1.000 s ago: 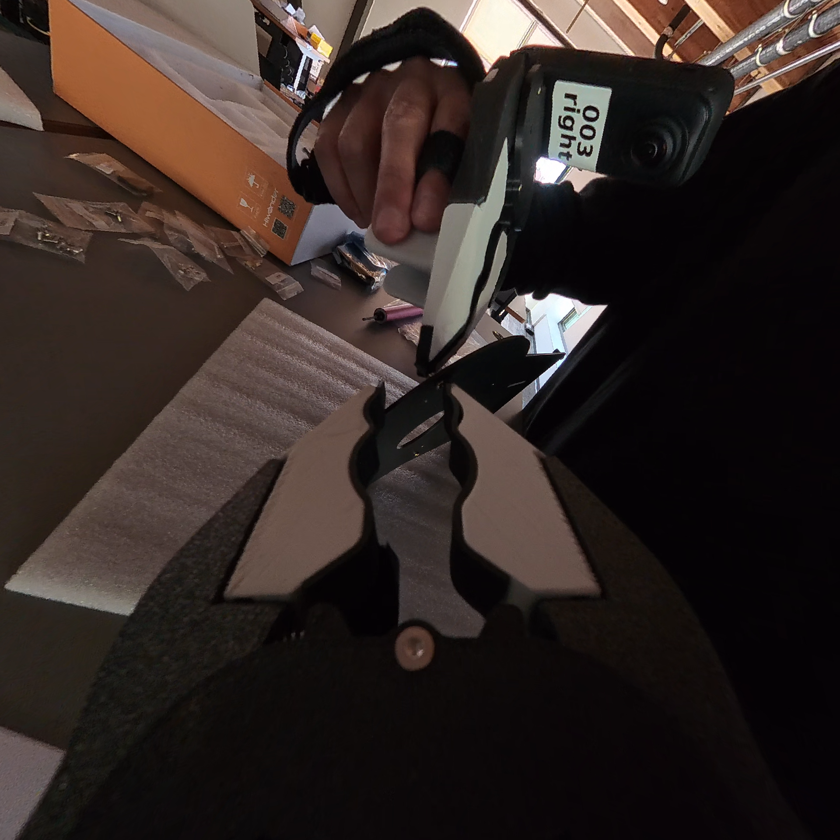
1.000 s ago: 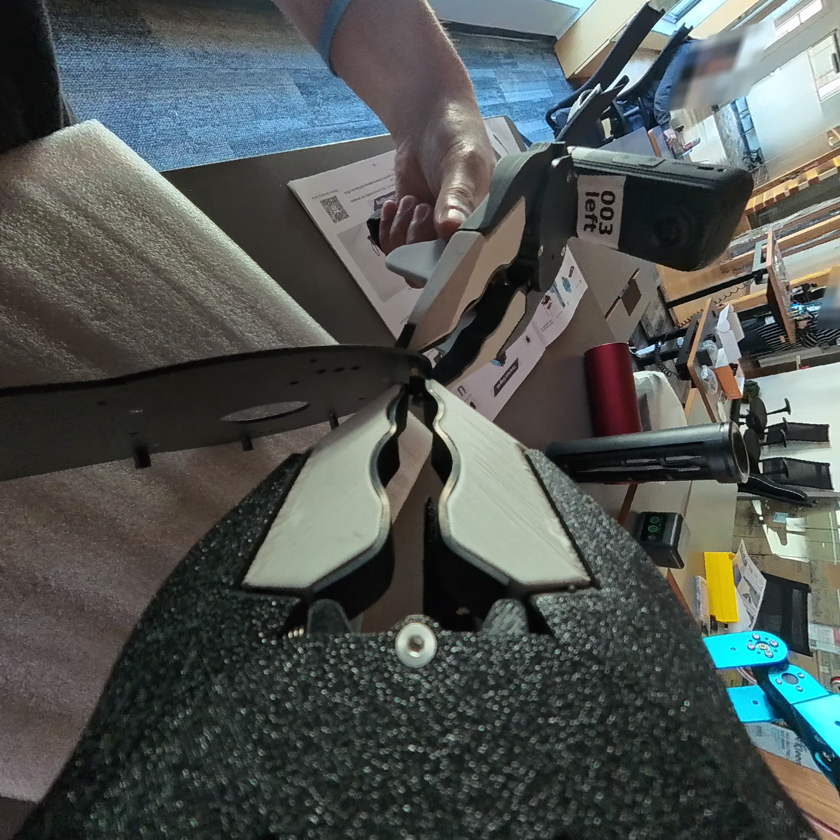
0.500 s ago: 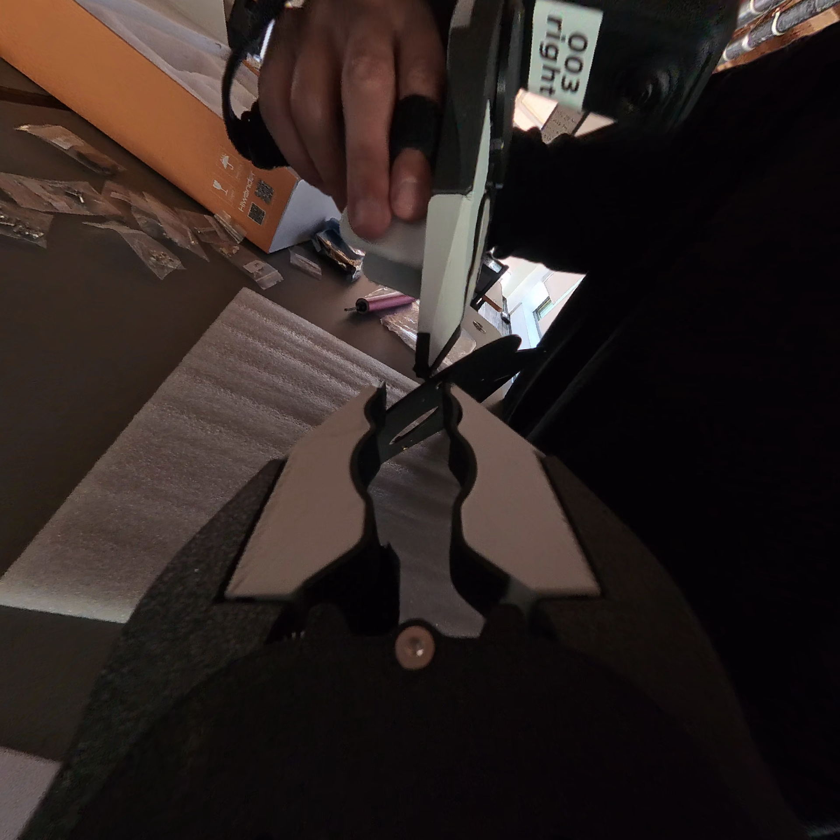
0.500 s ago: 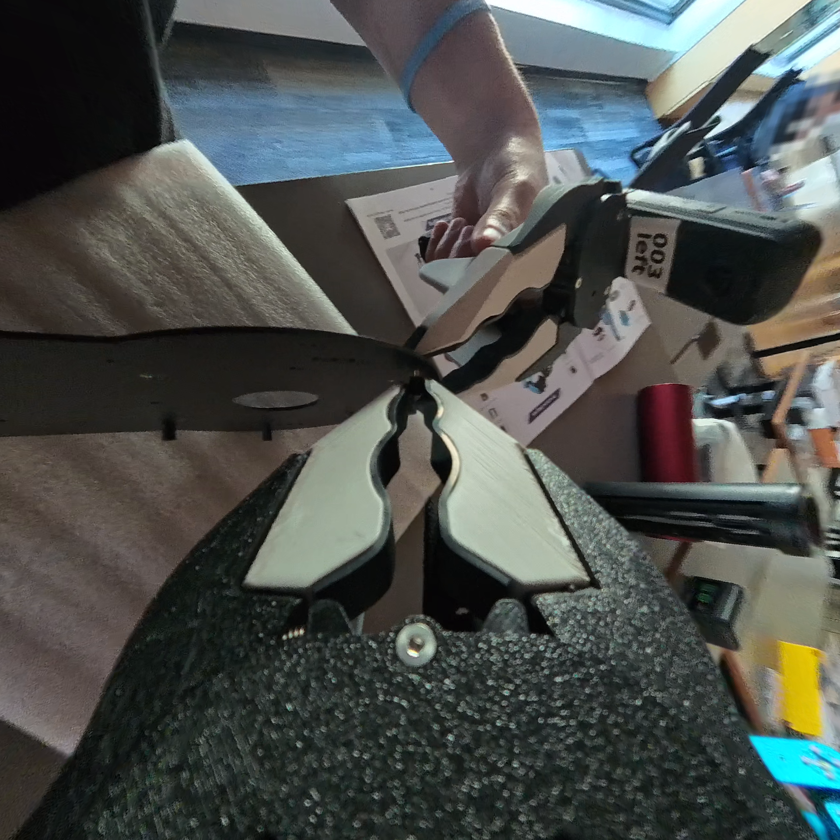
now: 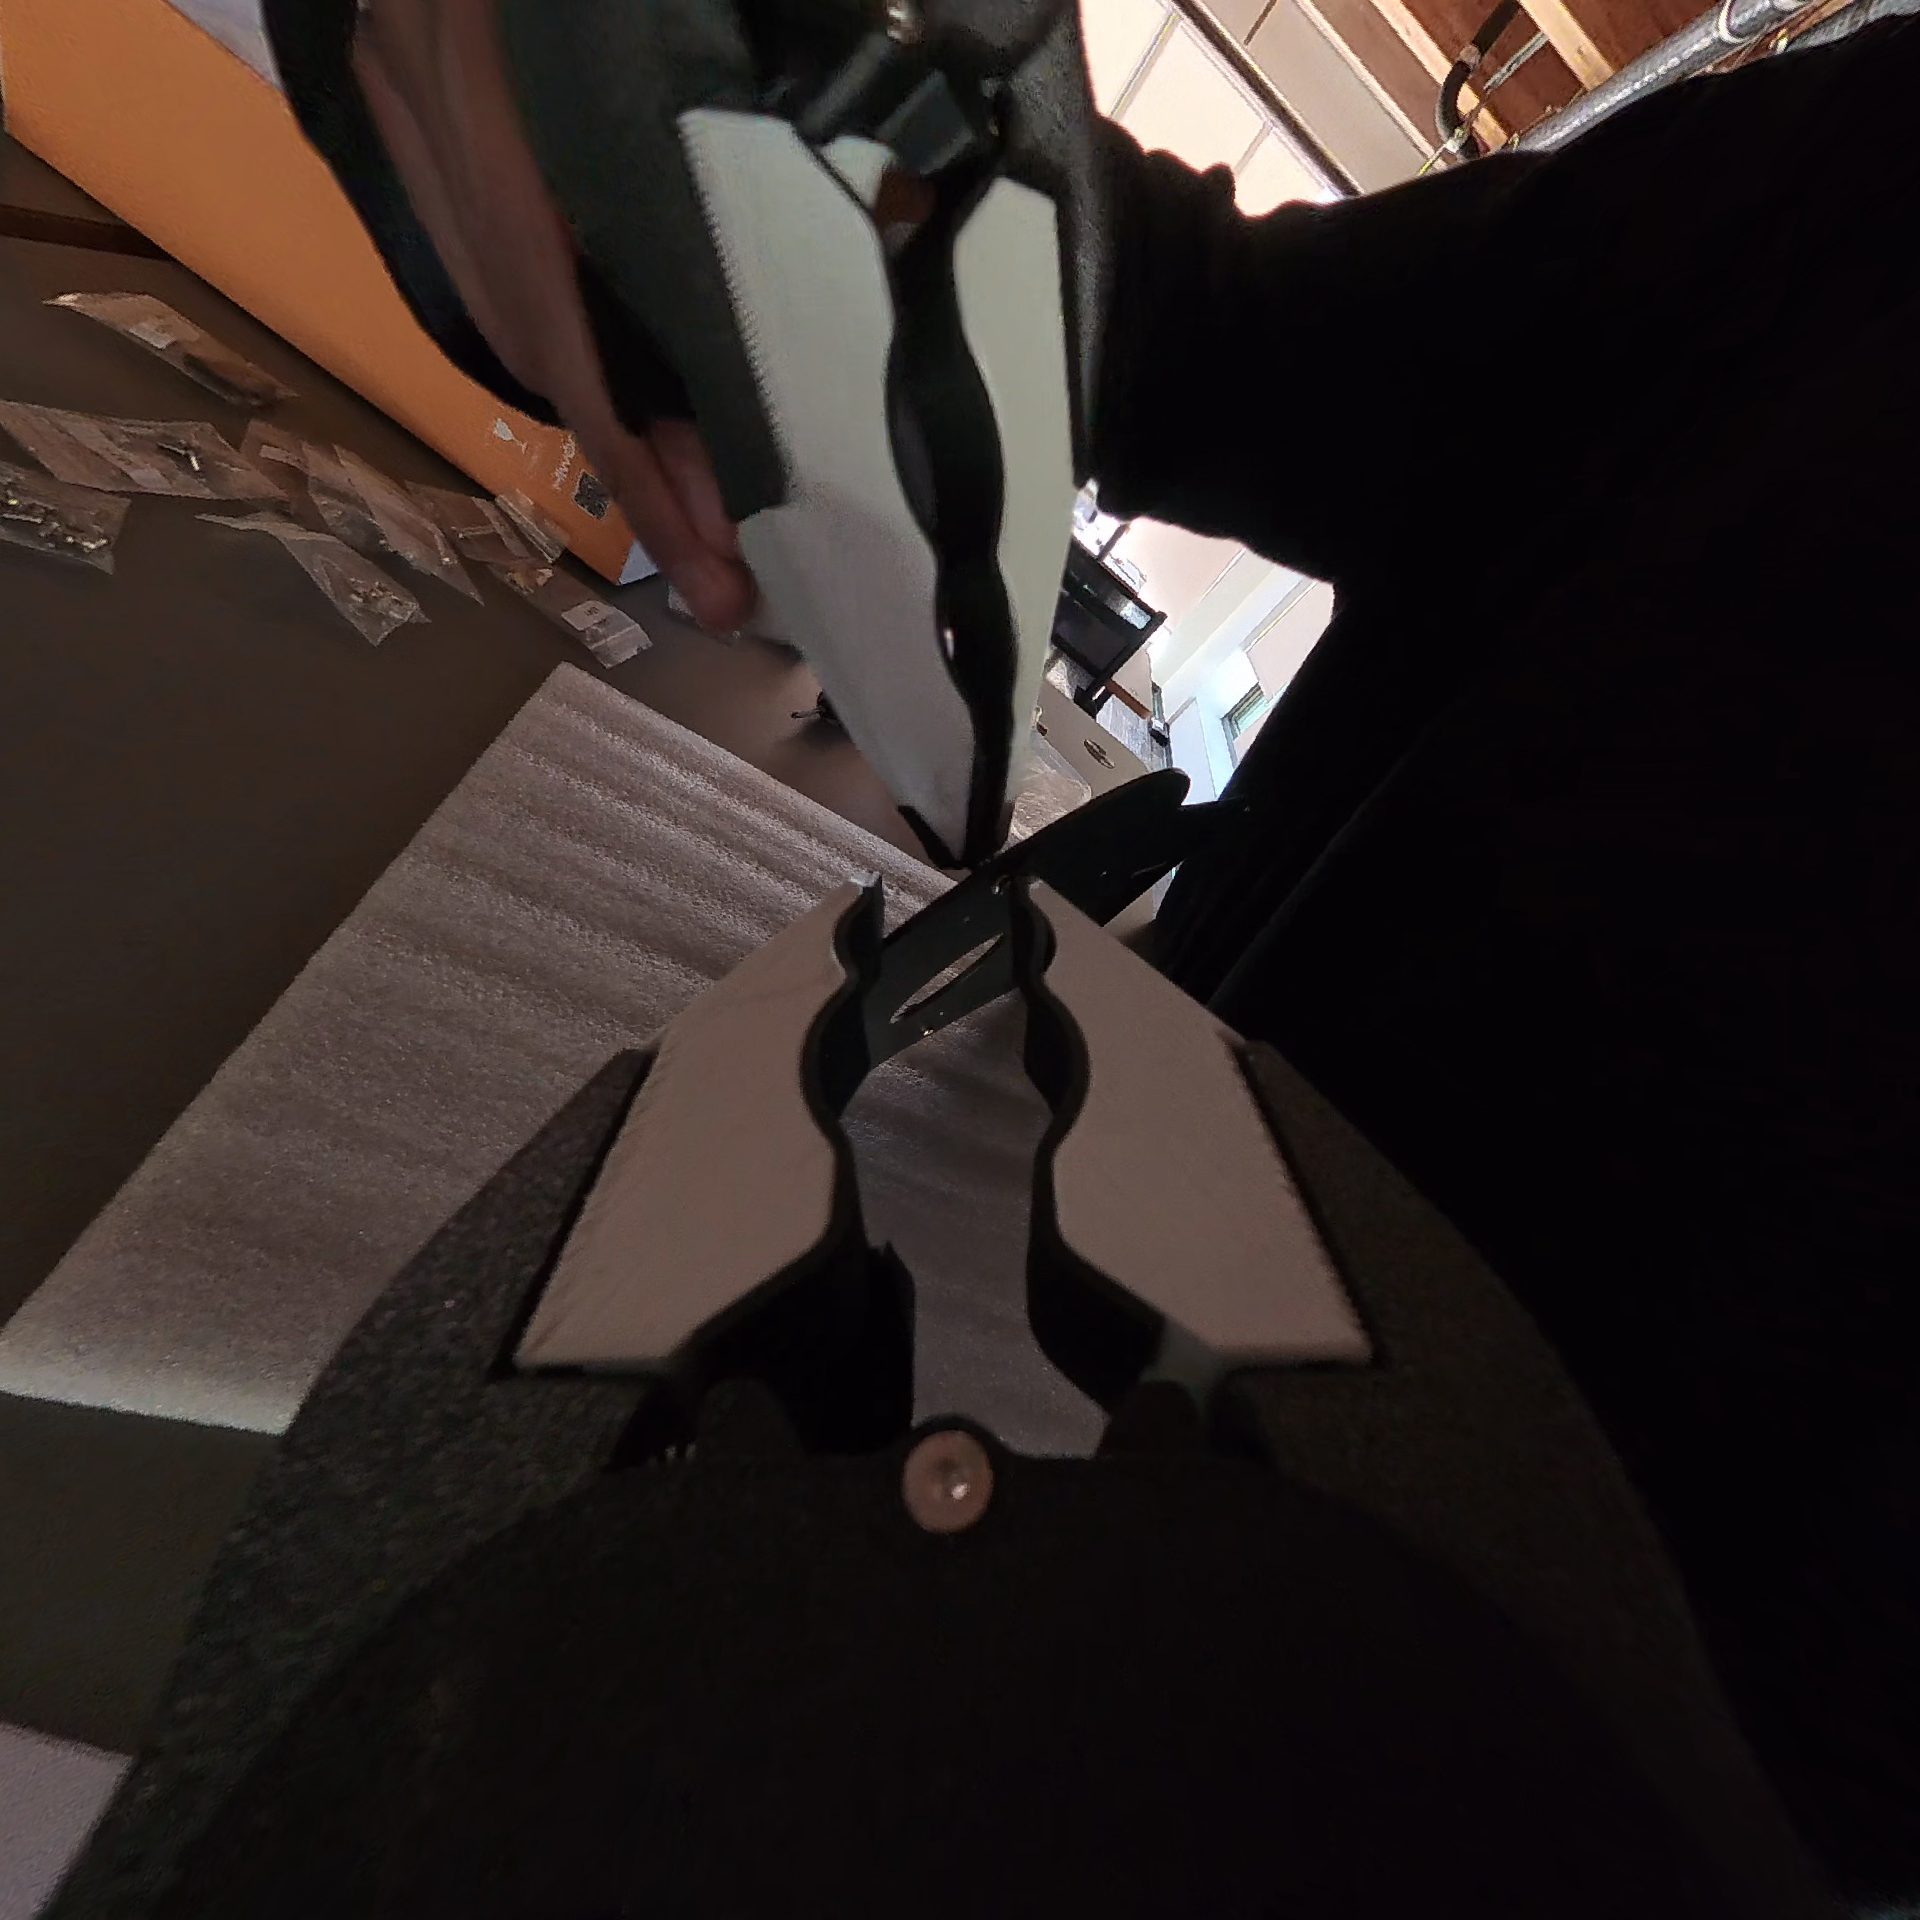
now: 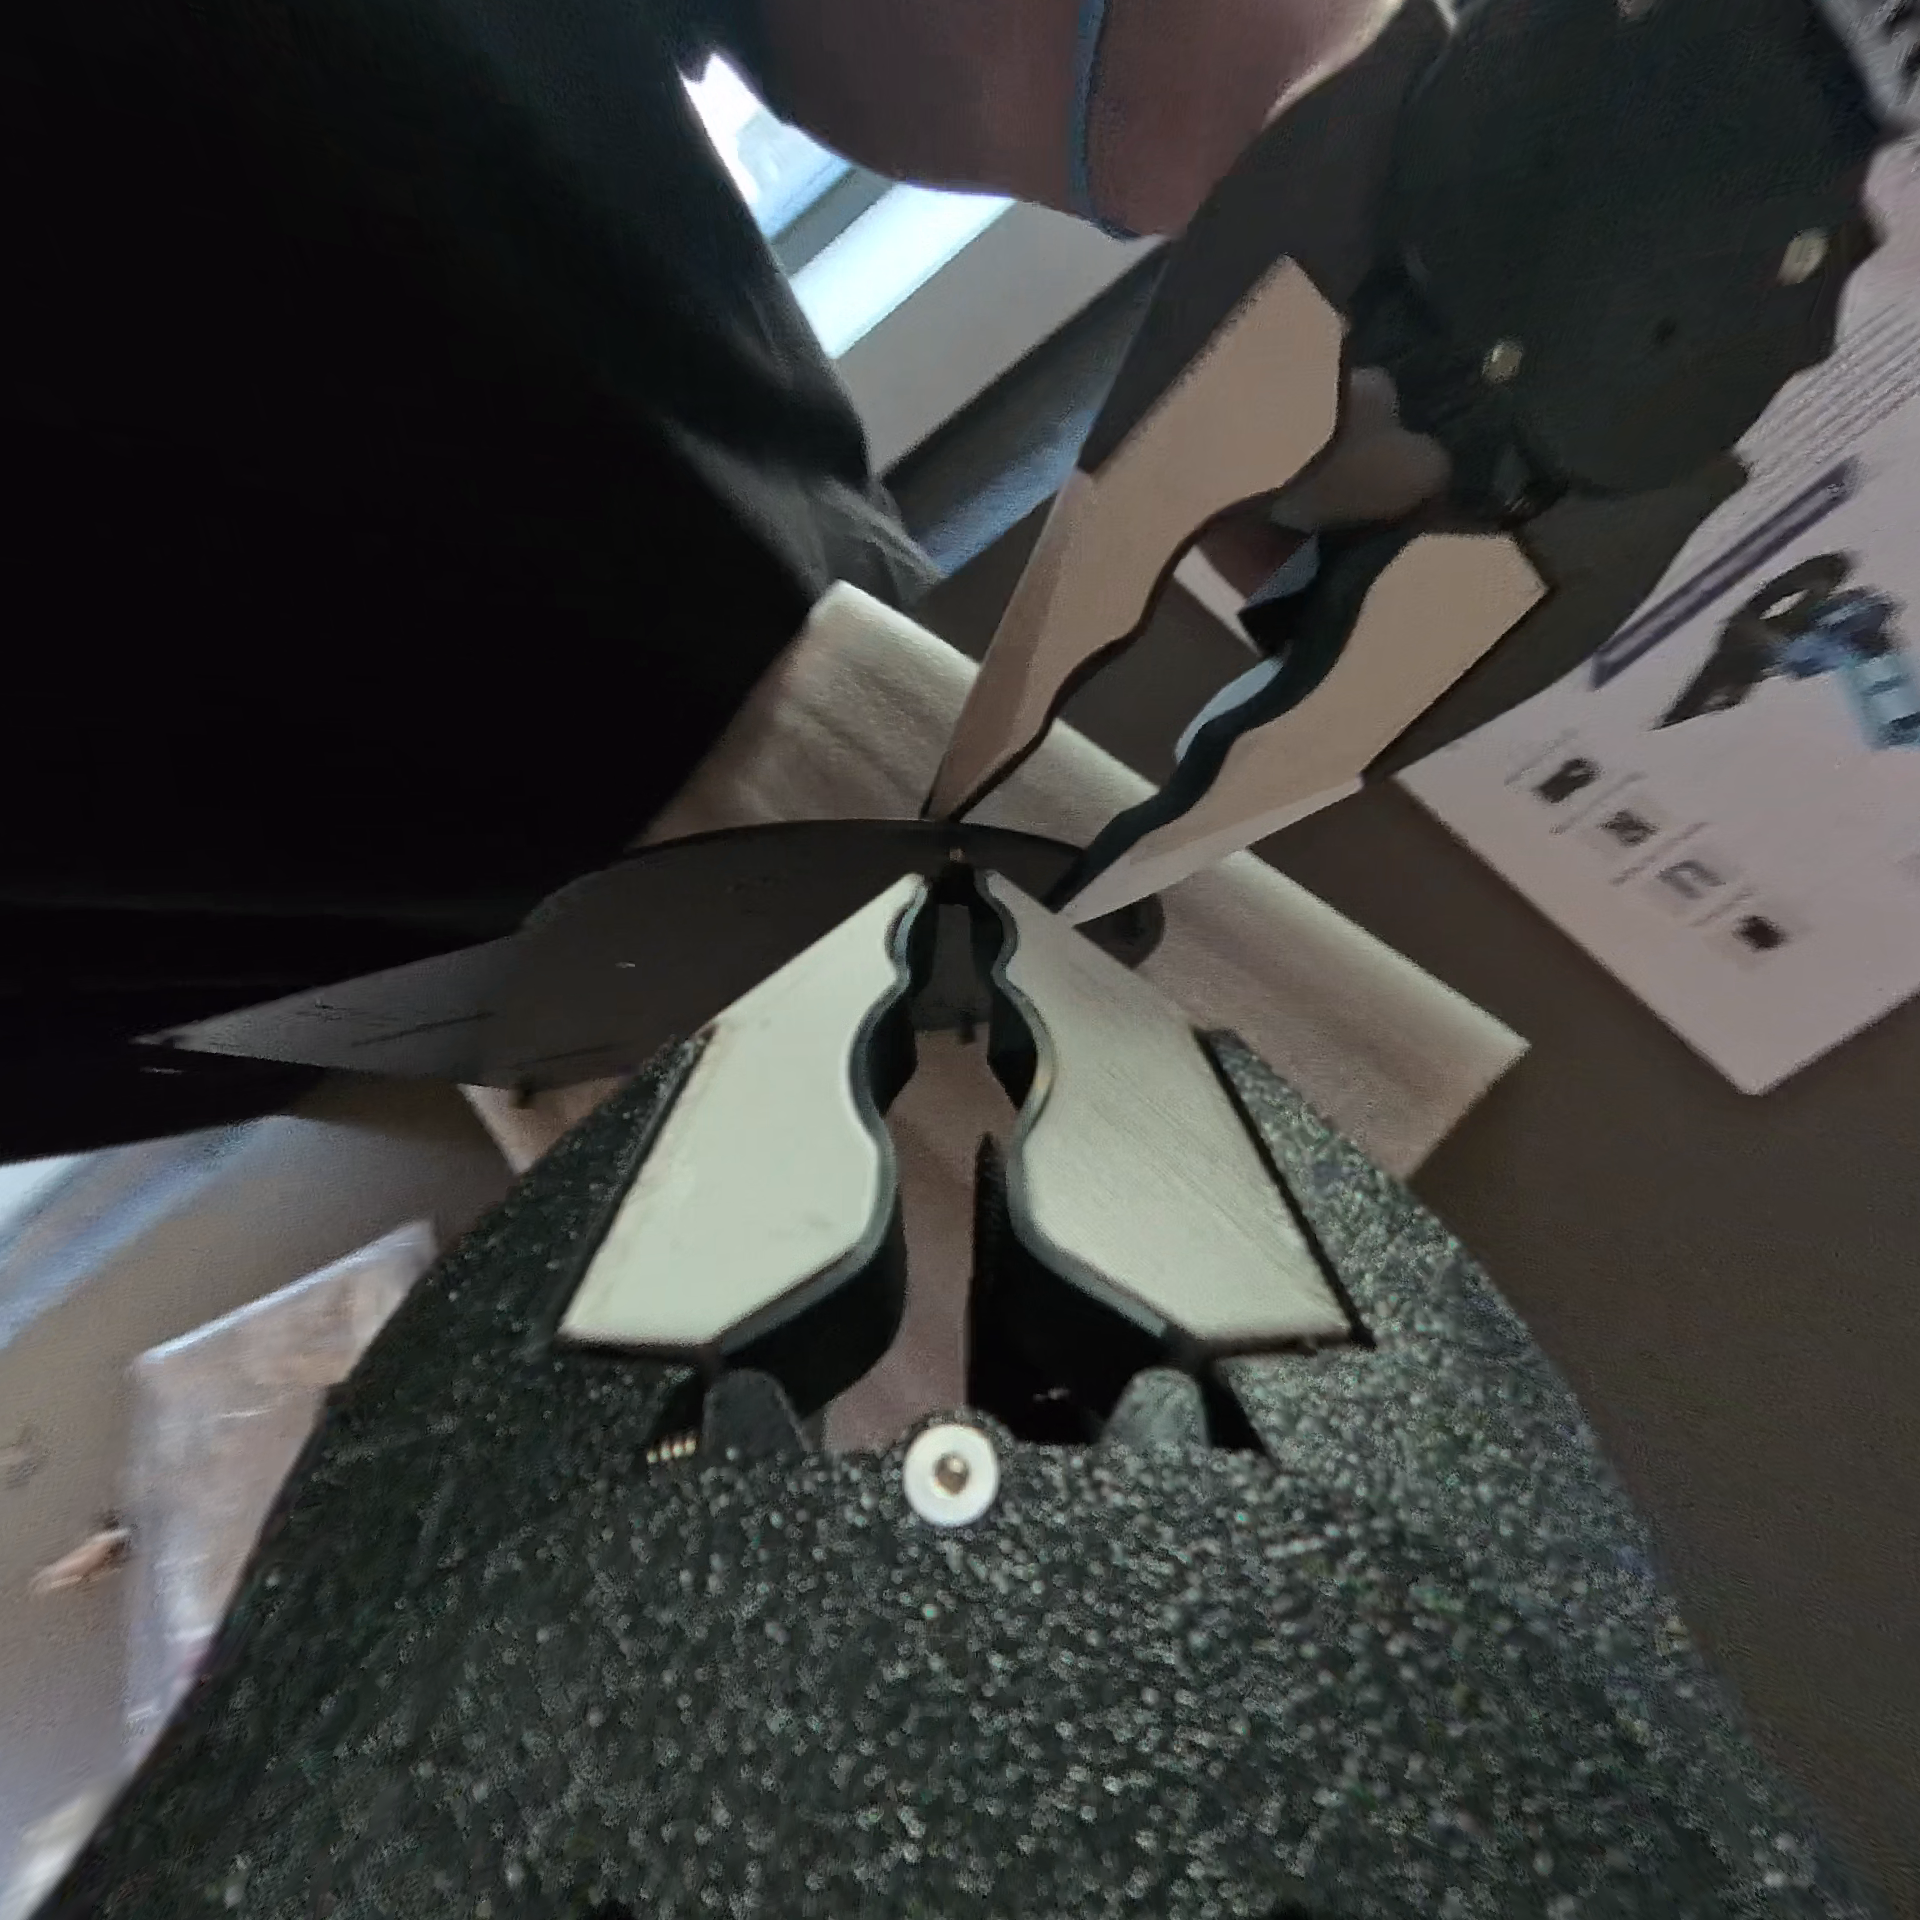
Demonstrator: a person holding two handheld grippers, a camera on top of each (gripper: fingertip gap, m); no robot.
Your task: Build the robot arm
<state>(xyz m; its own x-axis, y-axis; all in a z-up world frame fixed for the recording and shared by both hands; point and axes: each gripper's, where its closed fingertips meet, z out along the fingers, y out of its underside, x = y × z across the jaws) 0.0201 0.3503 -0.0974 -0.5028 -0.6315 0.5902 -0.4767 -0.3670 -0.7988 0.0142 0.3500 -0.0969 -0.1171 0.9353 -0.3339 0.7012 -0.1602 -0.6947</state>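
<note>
Black and flat, a thin plate (image 5: 961, 961) with an oval slot hangs between both tongs, above a white foam sheet (image 5: 499, 997). The left gripper (image 5: 945, 909) has its fingers narrowed onto the plate's near end. The right gripper (image 6: 951, 888) pinches the plate's edge with its tips nearly together. Beyond the left tongs, to their left, lie small clear bags (image 5: 343, 540) beside an orange box (image 5: 260, 218). A printed paper sheet (image 6: 1704, 790) lies right of the right tongs; a dark sleeve (image 6: 343, 468) blocks their left.
</note>
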